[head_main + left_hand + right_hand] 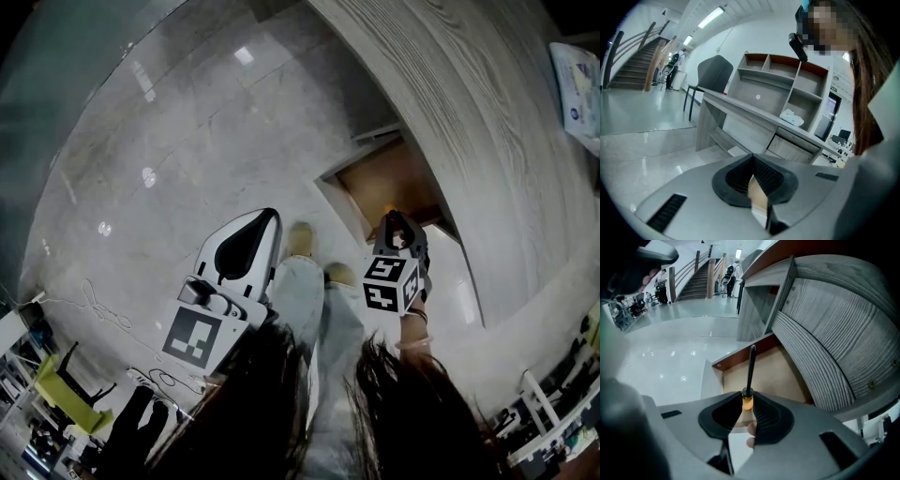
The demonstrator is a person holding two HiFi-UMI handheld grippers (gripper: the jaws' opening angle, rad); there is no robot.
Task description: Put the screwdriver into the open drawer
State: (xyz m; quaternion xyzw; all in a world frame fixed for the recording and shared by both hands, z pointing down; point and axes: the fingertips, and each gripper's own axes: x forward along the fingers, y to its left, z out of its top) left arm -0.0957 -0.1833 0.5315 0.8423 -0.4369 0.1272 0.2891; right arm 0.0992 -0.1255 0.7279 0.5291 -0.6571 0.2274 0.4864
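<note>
We find no writing we can read. The black-and-white square markers on the cubes carry patterns only: two faces show on the right gripper's (pixel 394 225) cube (pixel 391 284) and one on the left gripper (pixel 262 225). The printed sheet (pixel 577 84) on the far right of the grey wood-grain desk (pixel 469 112) is too small to make out.

We count two grippers, one screwdriver and one open drawer. The right gripper (pixel 746 404) has its black ribbed pads clamped on the orange-handled screwdriver with a slim black shaft (pixel 750 369). The shaft points away from us over the brown wooden bottom of the open drawer (pixel 776 376), which juts from the desk towards the glossy pale stone floor (pixel 187 122). Only the far end of the orange handle shows, the rest being buried between the pads. We cannot tell the shape of the tip, nor whether it touches the drawer. Fingertips (pixel 751 430) show in the gap beneath the pads.

The left gripper (pixel 752 161), to the left over the floor and well apart from the drawer, has its pads closed together at the tips with nothing between them. Dark hair (pixel 403 412) hides the near part of the head view.
</note>
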